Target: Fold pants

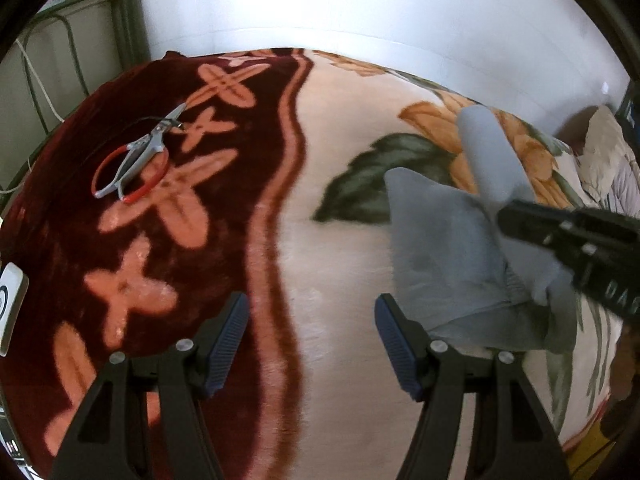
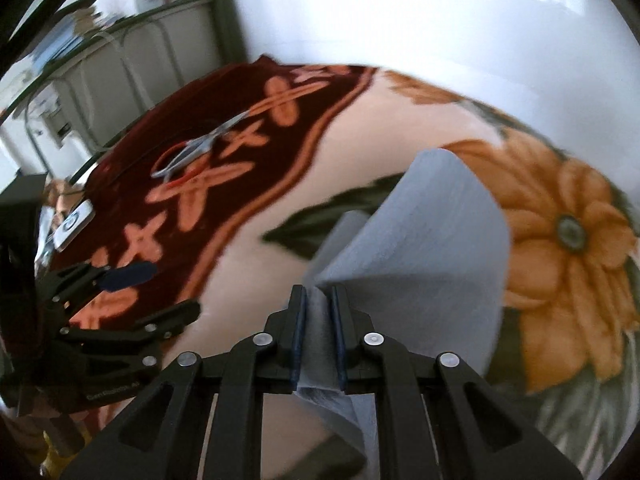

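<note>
blanket [image 1: 340,272] floral, maroon border | pants [image 1: 444,248] light blue, bunched on blanket's cream part beside orange flower | right gripper [image 2: 318,300] pinching pants fabric, lifted | left gripper [image 1: 312,340] spread, empty, left of pants | scissors [image 1: 140,152] on maroon border

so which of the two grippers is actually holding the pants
The right gripper: its jaws are clamped on a fold of the light blue pants. The left gripper is open over the blanket, holding nothing.
</note>
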